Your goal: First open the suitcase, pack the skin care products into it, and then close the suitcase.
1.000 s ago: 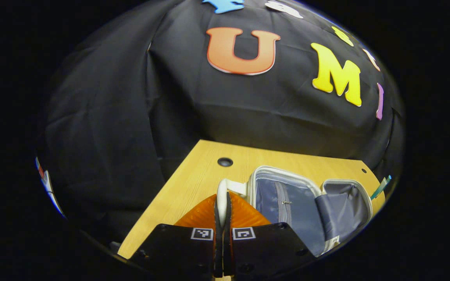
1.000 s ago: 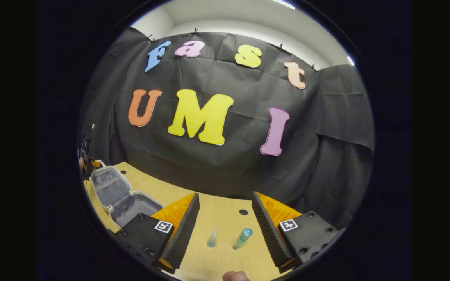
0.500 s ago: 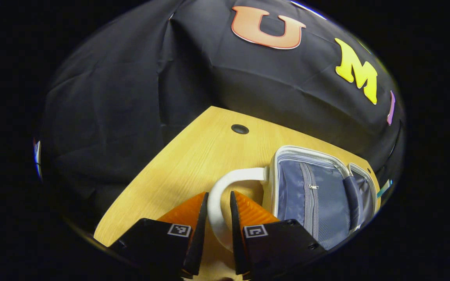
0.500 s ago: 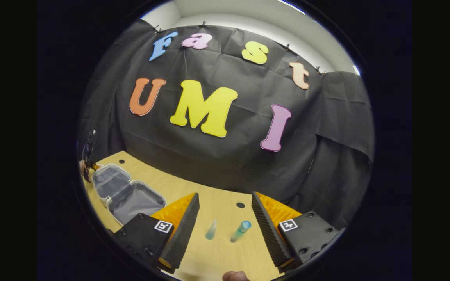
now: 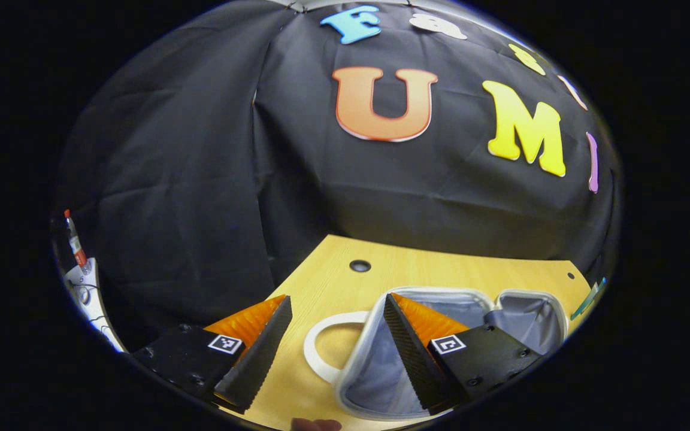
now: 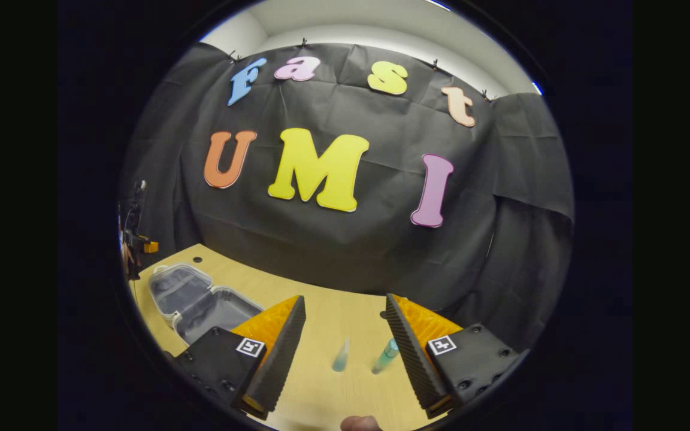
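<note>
The small suitcase [image 5: 354, 365] lies open on the wooden table [image 5: 321, 281], its grey lining up and its white handle [image 5: 316, 353] flat on the wood. My left gripper [image 5: 336, 298] hovers open above the handle and the near half, touching nothing. In the right gripper view the open suitcase [image 6: 201, 299] sits at the far left. Two skin care products lie ahead of my open right gripper [image 6: 345, 299]: a small pale tube [image 6: 341, 358] and a teal bottle [image 6: 386, 355]. Both lie on the table beyond the fingers, apart from them.
The table has round cable holes [image 5: 360, 265] [image 6: 197, 260] near its back edge, close to the black cloth wall. A white stand with a red-tipped object [image 5: 74, 242] is off the table's left side. A teal item [image 5: 587, 292] shows at the far right.
My left gripper has let go of the white handle, opened wide and drawn back. The lid half now lies flat. The right gripper has hardly moved.
</note>
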Demonstrator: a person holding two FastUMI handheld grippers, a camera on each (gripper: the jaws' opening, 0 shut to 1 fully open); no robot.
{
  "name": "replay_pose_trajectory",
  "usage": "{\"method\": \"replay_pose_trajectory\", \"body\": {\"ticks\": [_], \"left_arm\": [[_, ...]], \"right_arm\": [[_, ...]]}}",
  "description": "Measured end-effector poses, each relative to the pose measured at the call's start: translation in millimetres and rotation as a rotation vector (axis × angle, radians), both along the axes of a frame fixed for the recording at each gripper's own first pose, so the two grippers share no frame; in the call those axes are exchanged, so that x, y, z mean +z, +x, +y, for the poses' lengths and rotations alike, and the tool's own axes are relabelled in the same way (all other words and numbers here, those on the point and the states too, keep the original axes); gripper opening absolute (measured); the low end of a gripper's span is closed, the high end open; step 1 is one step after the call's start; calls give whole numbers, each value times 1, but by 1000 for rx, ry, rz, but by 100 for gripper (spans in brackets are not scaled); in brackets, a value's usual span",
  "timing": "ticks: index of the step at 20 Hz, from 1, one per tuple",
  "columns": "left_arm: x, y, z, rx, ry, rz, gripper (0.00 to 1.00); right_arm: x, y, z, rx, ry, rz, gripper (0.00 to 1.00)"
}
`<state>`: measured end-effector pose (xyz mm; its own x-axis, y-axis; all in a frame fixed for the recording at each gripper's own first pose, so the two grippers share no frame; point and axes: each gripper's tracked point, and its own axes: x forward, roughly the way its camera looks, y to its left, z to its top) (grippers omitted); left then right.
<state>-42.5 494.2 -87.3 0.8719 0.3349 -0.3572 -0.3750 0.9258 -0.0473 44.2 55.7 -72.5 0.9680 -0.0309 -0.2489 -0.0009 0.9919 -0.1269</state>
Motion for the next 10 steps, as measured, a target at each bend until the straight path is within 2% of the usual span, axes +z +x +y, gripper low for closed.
{"method": "replay_pose_trajectory", "body": {"ticks": [3, 6, 10], "left_arm": [[53, -5, -58, -2, 102, -52, 98], [79, -8, -128, 24, 86, -99, 98], [94, 0, -242, -73, 56, -131, 98]], "right_arm": [[-8, -2, -18, 25, 31, -10, 80], [-24, -6, -55, 17, 37, 10, 81], [-32, -10, -104, -8, 38, -2, 81]]}}
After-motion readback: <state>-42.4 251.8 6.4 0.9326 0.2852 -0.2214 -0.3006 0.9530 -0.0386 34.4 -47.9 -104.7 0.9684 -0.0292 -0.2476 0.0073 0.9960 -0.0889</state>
